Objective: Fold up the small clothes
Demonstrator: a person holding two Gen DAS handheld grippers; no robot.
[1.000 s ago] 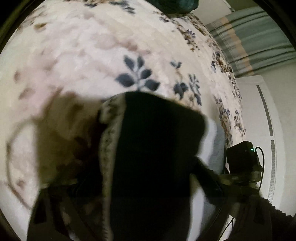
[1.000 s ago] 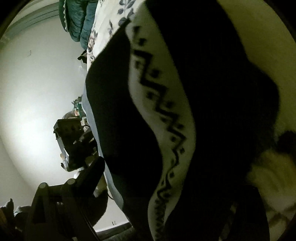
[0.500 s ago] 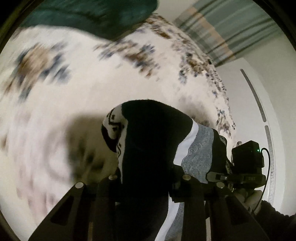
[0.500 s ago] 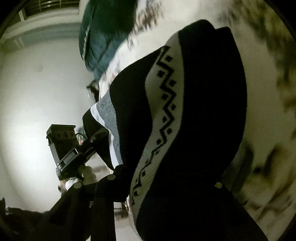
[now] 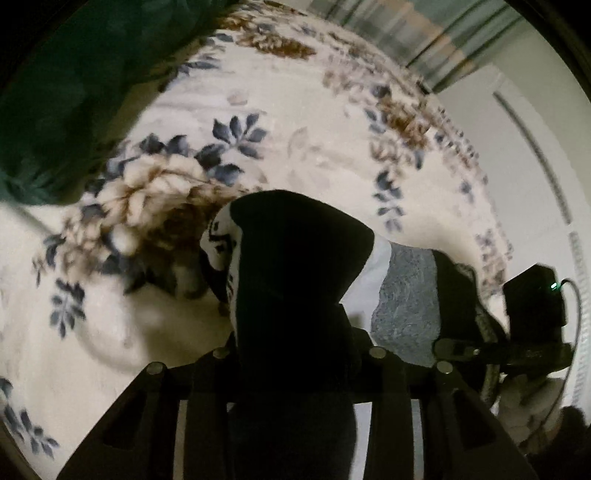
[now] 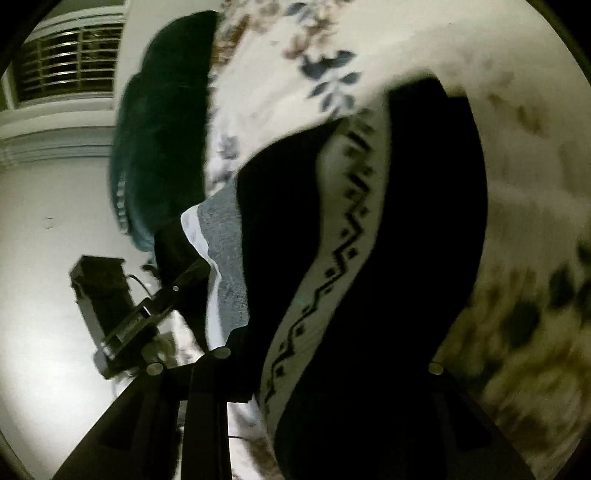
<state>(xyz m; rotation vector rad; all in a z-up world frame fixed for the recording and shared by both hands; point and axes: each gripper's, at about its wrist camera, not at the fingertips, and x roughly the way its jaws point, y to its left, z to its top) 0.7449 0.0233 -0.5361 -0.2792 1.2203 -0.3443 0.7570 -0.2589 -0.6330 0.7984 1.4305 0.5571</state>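
A small black garment (image 5: 295, 266) with a white patterned band, a white stripe and a grey panel hangs between both grippers above the floral blanket (image 5: 295, 110). My left gripper (image 5: 295, 354) is shut on its black edge, which bulges up between the fingers. My right gripper (image 6: 332, 369) is shut on the same garment (image 6: 417, 240), whose zigzag band runs up the view and hides the fingertips. The right gripper also shows in the left wrist view (image 5: 517, 343), holding the garment's far end. The left gripper shows in the right wrist view (image 6: 155, 306).
A dark green cushion or blanket (image 5: 66, 92) lies at the bed's far left, and shows in the right wrist view (image 6: 162, 147). A striped curtain (image 5: 424, 33) and white wall (image 5: 517, 129) stand beyond the bed. A barred window (image 6: 66, 62) is high on the wall.
Both grippers have lifted the garment off the blanket and carried it further up the bed toward the green cushion. The grey panel and white stripe have come into view between them.
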